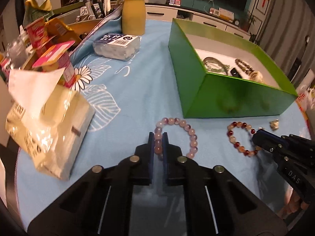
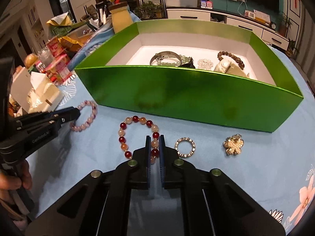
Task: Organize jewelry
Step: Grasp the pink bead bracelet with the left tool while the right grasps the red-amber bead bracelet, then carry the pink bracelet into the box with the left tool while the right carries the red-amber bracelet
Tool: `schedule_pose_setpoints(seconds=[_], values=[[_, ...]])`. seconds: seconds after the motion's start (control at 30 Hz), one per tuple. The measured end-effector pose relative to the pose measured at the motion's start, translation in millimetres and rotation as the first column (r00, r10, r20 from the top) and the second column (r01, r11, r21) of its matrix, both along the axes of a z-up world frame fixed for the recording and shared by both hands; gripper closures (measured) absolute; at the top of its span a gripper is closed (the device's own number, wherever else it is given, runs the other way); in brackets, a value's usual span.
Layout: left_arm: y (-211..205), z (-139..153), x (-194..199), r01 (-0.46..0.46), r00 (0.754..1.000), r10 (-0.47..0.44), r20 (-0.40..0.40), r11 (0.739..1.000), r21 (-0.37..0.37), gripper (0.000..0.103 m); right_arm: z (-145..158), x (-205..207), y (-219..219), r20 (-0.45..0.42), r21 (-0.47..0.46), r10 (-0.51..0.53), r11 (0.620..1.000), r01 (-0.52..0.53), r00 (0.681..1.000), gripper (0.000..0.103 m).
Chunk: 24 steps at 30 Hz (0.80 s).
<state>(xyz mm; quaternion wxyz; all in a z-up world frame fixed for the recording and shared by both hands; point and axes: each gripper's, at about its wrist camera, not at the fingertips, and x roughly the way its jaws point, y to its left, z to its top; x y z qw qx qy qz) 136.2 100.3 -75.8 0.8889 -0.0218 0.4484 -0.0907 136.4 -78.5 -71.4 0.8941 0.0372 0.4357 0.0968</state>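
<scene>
Left wrist view shows the left gripper (image 1: 158, 137) clamped on the pale pink bead bracelet (image 1: 175, 136), while the right gripper (image 2: 155, 140) pinches the red-and-cream bead bracelet (image 2: 138, 136), both lying on the blue cloth (image 2: 226, 177) just before the green box (image 2: 187, 94). Lift each straight up until the dangling loops clear the box's tall near wall, then carry forward and release onto its bare white floor, left of the jewelry already inside; the ring (image 2: 185, 147) and flower brooch (image 2: 233, 144) lie clear to the right.

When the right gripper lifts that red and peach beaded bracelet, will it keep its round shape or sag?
The red and peach beaded bracelet will probably sag: separate round beads on a string. The right gripper pinches only one side, so the rest likely hangs and swings. The glossy beads may slip between the pads.
</scene>
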Motion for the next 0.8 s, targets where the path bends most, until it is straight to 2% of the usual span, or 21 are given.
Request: schedule_pose_setpoints(seconds=[0.1, 0.3, 0.6, 0.8], values=[[3, 13, -10, 0.010, 1.000, -0.009, 0.018, 0.998, -0.060, 0.096, 17, -8, -7, 0.041, 0.069, 0.013, 0.998, -0.015, 0.999, 0.096], [7, 42, -27, 0.030, 0.998, -0.020, 0.066, 0.988, -0.150, 0.096, 47, -24, -21, 0.111, 0.132, 0.009, 0.991, -0.024, 0.994, 0.096], [3, 74, -44, 0.076, 0.994, -0.057, 0.095, 0.973, -0.217, 0.096, 83, -50, -46, 0.180, 0.191, -0.017, 0.982, -0.018, 0.984, 0.096], [-6, 91, -54, 0.104, 0.989, -0.078, 0.126, 0.972, -0.213, 0.096, 92, -61, -60, 0.200, 0.210, -0.048, 0.978, 0.005, 0.979, 0.096]])
